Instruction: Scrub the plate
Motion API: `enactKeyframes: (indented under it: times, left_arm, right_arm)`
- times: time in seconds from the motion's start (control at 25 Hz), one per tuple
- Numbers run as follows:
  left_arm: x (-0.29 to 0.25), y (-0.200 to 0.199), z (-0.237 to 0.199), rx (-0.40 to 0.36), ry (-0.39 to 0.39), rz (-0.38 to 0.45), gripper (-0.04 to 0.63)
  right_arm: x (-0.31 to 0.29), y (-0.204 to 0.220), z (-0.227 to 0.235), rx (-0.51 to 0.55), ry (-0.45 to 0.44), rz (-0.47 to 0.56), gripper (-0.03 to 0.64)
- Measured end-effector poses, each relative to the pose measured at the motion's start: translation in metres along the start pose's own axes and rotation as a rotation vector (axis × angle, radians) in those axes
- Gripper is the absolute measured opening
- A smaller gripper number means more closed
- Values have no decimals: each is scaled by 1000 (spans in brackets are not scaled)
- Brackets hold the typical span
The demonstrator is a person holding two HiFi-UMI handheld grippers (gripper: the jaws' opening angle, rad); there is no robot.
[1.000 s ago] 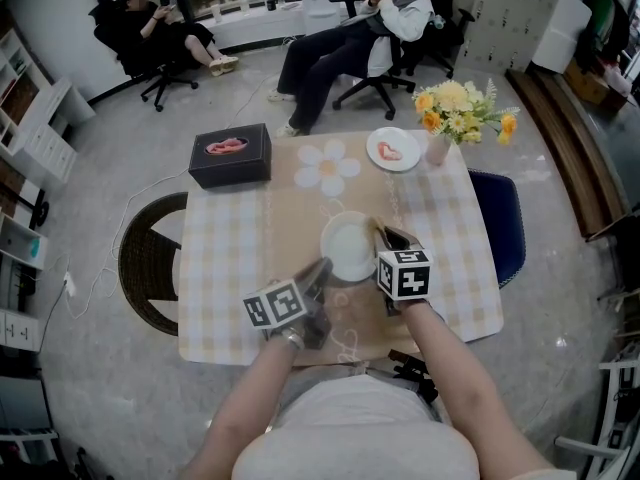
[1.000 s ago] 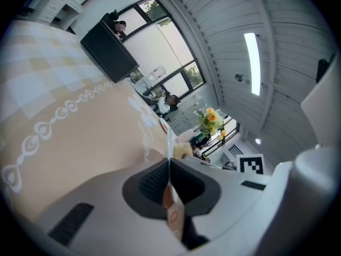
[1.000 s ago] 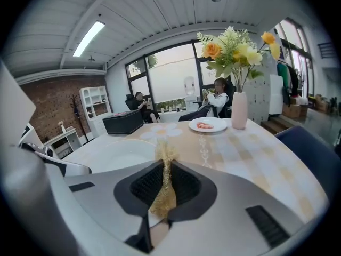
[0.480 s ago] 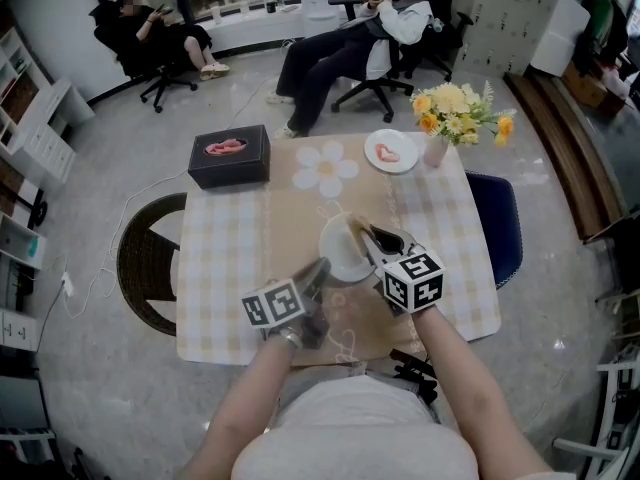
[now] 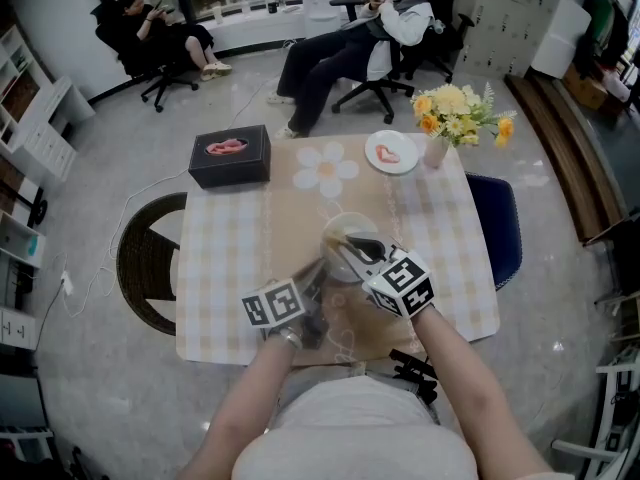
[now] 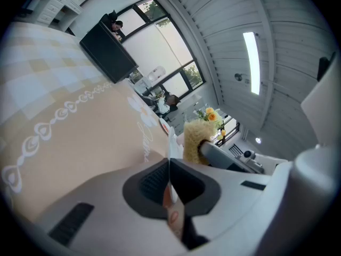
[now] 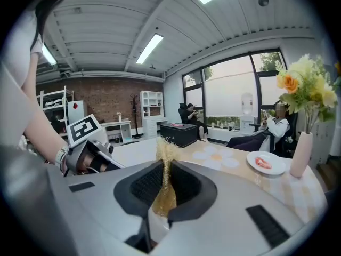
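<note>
L claw [image 6: 169, 181] clamps the plate [image 5: 345, 225] rim; R claw [image 7: 165, 188] grips a loofah pad [image 7: 167, 149]. Best done w/ plate held steady, pad pressed flat, small circles.

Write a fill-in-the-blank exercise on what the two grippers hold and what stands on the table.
The empty white plate is held by its rim in the ____ gripper. The right gripper is shut on a scrubber coloured ____. The box at the far left corner of the table is ____. The yellow and orange flowers stand in a ____.
Missing words: left, meaning the left gripper; yellow; black; vase.
</note>
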State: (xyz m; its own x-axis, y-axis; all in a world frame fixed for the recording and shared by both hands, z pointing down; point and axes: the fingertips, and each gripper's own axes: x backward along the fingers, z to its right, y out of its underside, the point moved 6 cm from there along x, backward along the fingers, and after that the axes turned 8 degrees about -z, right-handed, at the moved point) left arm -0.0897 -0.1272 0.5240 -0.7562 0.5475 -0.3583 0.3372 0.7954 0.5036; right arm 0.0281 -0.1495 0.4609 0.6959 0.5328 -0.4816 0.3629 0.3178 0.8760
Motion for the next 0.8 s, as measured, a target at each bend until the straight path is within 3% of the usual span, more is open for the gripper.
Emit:
enactKeyframes:
  times: [0.32,0.48,0.64,0.8]
  left_arm:
    - [0,0,0,0,-2,1,17]
    - [-1,1,-1,-3,0,2,17]
    - [-1,0,-1,1,-4,-2,17]
    - [-2,0,-2,12,-13,-4,17]
  right_arm:
    - [-8,1,-10,138,-71,-59,43]
    - [-13,7,-18,263,-111,-98,43]
    - [-18,11,-18,366,-105,-114,43]
    - [-24,11,-15,349,-56,-84,42]
